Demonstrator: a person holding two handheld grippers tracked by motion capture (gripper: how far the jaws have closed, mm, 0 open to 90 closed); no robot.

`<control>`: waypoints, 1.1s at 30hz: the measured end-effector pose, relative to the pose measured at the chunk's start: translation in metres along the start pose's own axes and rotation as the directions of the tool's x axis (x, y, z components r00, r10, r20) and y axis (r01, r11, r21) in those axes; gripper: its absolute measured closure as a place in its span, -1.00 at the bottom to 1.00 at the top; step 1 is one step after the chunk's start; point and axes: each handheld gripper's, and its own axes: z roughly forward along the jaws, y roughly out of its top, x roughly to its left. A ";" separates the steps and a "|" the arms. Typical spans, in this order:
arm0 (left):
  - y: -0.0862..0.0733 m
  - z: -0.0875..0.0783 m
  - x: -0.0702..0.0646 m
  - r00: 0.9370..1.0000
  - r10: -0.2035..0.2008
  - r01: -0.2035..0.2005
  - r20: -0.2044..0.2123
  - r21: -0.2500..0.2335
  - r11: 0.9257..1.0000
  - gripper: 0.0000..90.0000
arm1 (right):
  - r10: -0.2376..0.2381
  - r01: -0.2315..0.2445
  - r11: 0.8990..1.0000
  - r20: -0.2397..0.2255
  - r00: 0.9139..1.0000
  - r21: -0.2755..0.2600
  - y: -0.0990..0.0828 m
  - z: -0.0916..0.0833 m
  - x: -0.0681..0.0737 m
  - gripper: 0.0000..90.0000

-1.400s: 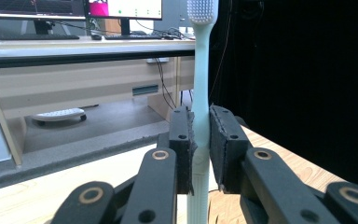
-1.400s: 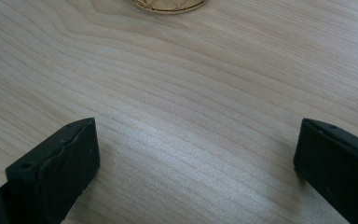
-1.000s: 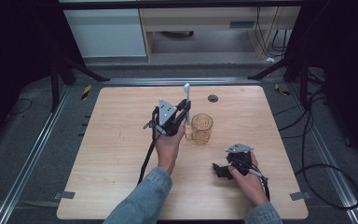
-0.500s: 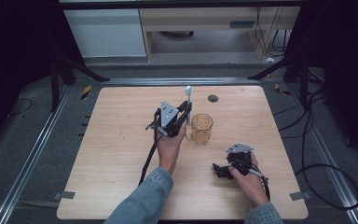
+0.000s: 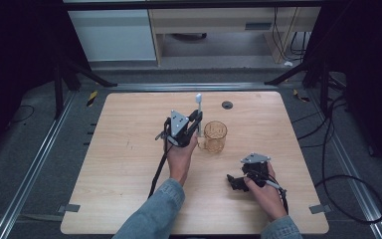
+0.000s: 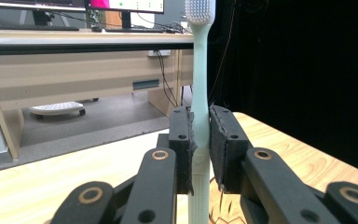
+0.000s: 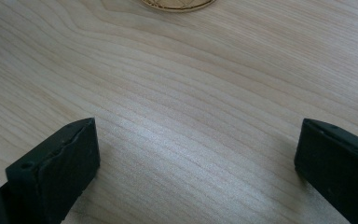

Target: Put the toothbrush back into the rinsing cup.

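My left gripper (image 5: 195,121) is shut on a pale mint toothbrush (image 5: 198,110), held upright with its bristled head on top. In the left gripper view the toothbrush (image 6: 199,93) stands clamped between the two black pads (image 6: 182,149) of my left gripper (image 6: 199,151). An amber see-through cup (image 5: 215,136) stands on the table just right of that gripper. My right gripper (image 5: 235,182) rests low near the table's front right, open, with bare wood between its jaws in the right gripper view (image 7: 196,158). The cup's base (image 7: 177,3) shows at that view's top edge.
The wooden table (image 5: 124,174) has a small dark round grommet (image 5: 227,104) near its far edge. Metal rails run along both sides of the table. A desk and cabinet stand beyond the far edge, with cables on the floor at the right.
The left gripper with the upright toothbrush has shifted slightly toward the cup. The right gripper has stayed still.
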 end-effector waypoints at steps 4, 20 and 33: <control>-0.004 -0.001 -0.001 1.000 0.012 -0.012 -0.002 0.014 1.000 0.75 | -0.012 0.012 1.000 0.006 1.000 -0.003 0.000 0.001 -0.001 -0.99; -0.020 -0.004 -0.003 1.000 0.024 -0.023 -0.009 0.079 0.997 0.75 | -0.011 0.011 1.000 0.007 1.000 -0.002 0.000 0.001 -0.001 -0.99; -0.028 -0.005 -0.005 1.000 0.019 -0.017 -0.008 0.116 0.993 0.75 | -0.013 0.013 1.000 0.007 1.000 -0.002 0.000 0.001 -0.001 -0.99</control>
